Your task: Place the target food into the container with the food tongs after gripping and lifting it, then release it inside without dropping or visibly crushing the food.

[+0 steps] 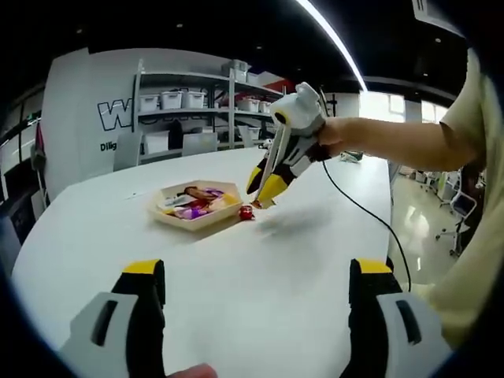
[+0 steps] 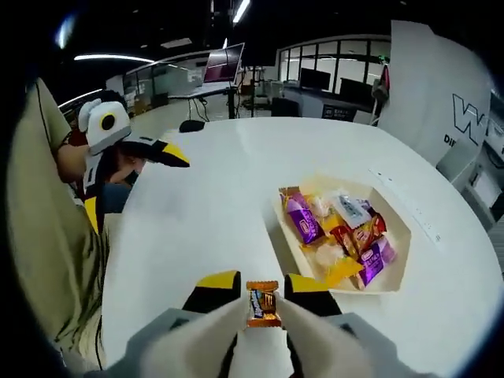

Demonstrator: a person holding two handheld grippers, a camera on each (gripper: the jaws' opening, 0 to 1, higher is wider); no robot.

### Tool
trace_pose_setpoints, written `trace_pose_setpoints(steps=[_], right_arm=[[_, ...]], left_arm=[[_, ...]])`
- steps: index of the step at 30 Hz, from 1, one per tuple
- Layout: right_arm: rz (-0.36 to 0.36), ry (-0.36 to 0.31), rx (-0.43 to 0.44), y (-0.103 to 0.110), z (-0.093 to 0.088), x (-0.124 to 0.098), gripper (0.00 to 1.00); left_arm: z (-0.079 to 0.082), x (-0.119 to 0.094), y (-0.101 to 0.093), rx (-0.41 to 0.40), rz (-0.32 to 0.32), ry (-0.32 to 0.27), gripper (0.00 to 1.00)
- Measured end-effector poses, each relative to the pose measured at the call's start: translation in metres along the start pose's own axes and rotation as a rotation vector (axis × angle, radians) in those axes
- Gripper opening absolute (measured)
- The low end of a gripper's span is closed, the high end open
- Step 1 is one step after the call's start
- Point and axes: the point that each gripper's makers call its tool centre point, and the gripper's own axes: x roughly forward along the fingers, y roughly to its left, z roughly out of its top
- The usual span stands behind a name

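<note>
The right tool (image 2: 262, 303) is clamped on a small orange-wrapped candy (image 2: 262, 307), held above the white counter (image 2: 205, 220). The tray (image 2: 398, 224) of sweets lies just ahead to its right. The left tool (image 1: 256, 287) stands wide open, holding nothing.

The wall lettering (image 1: 115, 116) is cut off by the shelving (image 1: 201, 102), and the wrappers in the tray (image 2: 398, 236) carry print too small to read.
</note>
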Motion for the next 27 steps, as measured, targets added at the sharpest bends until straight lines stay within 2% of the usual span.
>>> trace_pose_setpoints(steps=[7,16,27], right_arm=[[-0.012,-0.008,0.013,-0.006,0.007,-0.008,0.17],[-0.035,-0.022,0.017,-0.021,0.026,-0.011,0.17],[-0.071,-0.040,0.025,-0.055,0.064,-0.004,0.17]], left_arm=[[0.000,-0.001,0.000,0.001,0.002,-0.002,0.95],[0.001,-0.003,0.001,-0.002,0.004,-0.008,0.95],[0.002,-0.006,0.004,-0.001,0.011,-0.010,0.95]])
